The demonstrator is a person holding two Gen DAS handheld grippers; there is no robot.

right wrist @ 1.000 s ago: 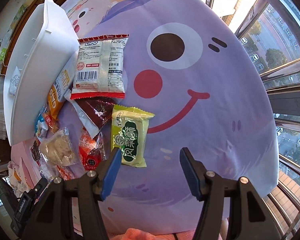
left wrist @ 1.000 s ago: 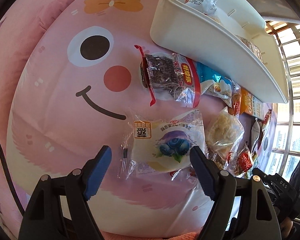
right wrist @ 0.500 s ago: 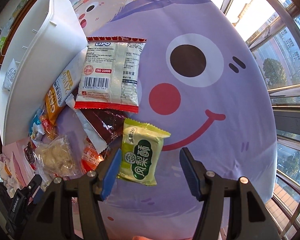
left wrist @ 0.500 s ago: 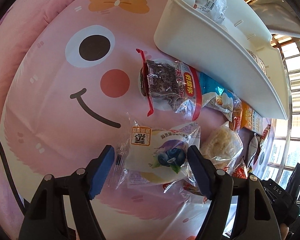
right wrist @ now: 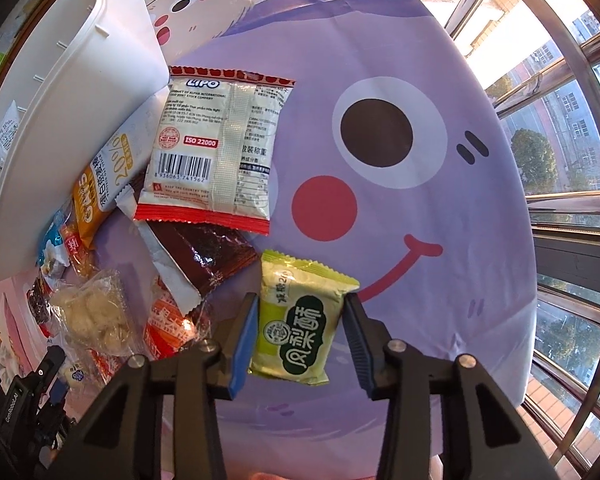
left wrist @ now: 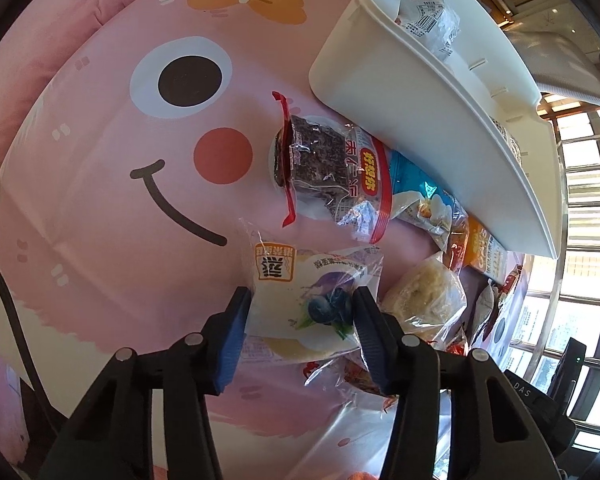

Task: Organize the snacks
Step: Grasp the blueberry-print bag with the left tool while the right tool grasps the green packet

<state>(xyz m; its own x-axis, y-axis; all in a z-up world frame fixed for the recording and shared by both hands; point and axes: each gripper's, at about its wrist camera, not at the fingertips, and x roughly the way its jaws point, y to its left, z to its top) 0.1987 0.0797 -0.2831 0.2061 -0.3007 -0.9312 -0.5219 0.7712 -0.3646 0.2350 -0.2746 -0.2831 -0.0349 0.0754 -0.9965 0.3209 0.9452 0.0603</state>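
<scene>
A clear packet with a blueberry picture (left wrist: 300,276) lies on the pink cartoon-face cloth (left wrist: 120,240). My left gripper (left wrist: 302,308) is over it, jaws closing, and both blue pads touch its sides. On the purple face cloth (right wrist: 440,260) lies a green pastry packet (right wrist: 300,300). It sits between the closing jaws of my right gripper (right wrist: 300,316), with both pads against its edges. A white bin (left wrist: 400,92) stands behind the snack pile and has a white packet (left wrist: 424,12) inside.
Loose snacks lie along the bin (right wrist: 60,92): a dark bar in a red-edged wrapper (left wrist: 324,160), a white LIPO bag (right wrist: 216,148), a brown packet (right wrist: 208,256), a pale puffed snack (left wrist: 420,296) and several more. Window bars (right wrist: 560,200) run along the right side.
Both grippers' jaws narrowed from wide open onto their packets. The right gripper shifted so the green packet came between its fingers. The blueberry packet now sits pinched between the left pads.
</scene>
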